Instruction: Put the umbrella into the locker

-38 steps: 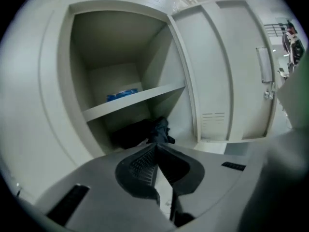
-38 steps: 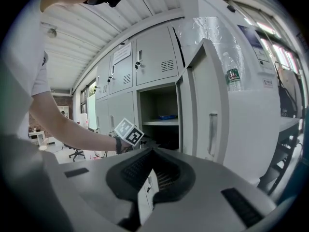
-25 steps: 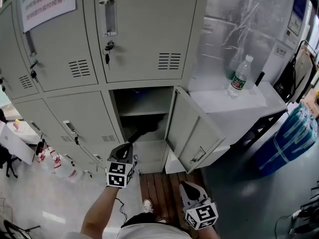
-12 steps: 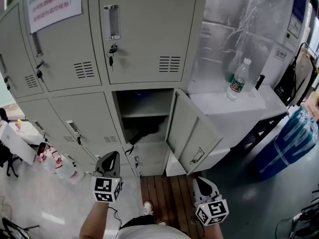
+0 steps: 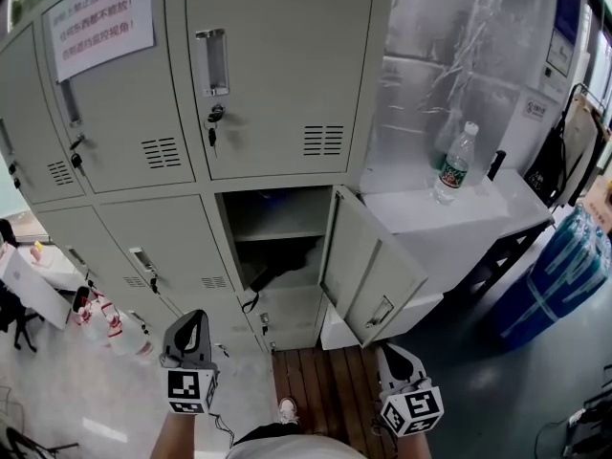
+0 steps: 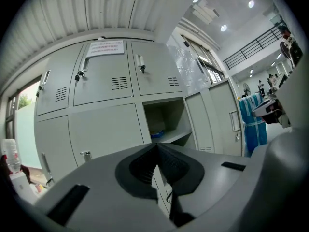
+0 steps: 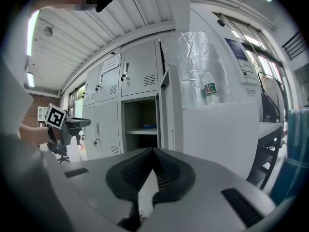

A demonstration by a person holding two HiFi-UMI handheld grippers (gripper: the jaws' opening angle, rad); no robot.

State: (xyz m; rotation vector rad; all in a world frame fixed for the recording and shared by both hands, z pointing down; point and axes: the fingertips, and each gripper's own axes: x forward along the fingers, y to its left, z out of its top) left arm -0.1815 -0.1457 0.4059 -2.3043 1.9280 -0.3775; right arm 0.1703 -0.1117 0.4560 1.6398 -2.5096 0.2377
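The open locker (image 5: 277,242) stands in the middle of the grey bank, its door (image 5: 368,266) swung out to the right. A dark umbrella (image 5: 277,259) lies in the compartment under the locker's shelf, and a thin strap hangs over the front lip. My left gripper (image 5: 191,325) is low and left of the opening, shut and empty; its jaws (image 6: 157,146) meet in the left gripper view. My right gripper (image 5: 390,357) is below the door, also shut with nothing held (image 7: 153,151). Neither gripper touches the umbrella.
A water bottle (image 5: 455,163) stands on a white table (image 5: 502,208) to the right of the lockers. Blue shrink-wrapped packs (image 5: 564,266) sit on the floor at the far right. Spray bottles (image 5: 96,309) stand low left. A small blue item (image 7: 148,126) lies on the locker shelf.
Both grippers have drawn back from the locker, lower in the head view; the left one also moved left. The umbrella stays in the locker.
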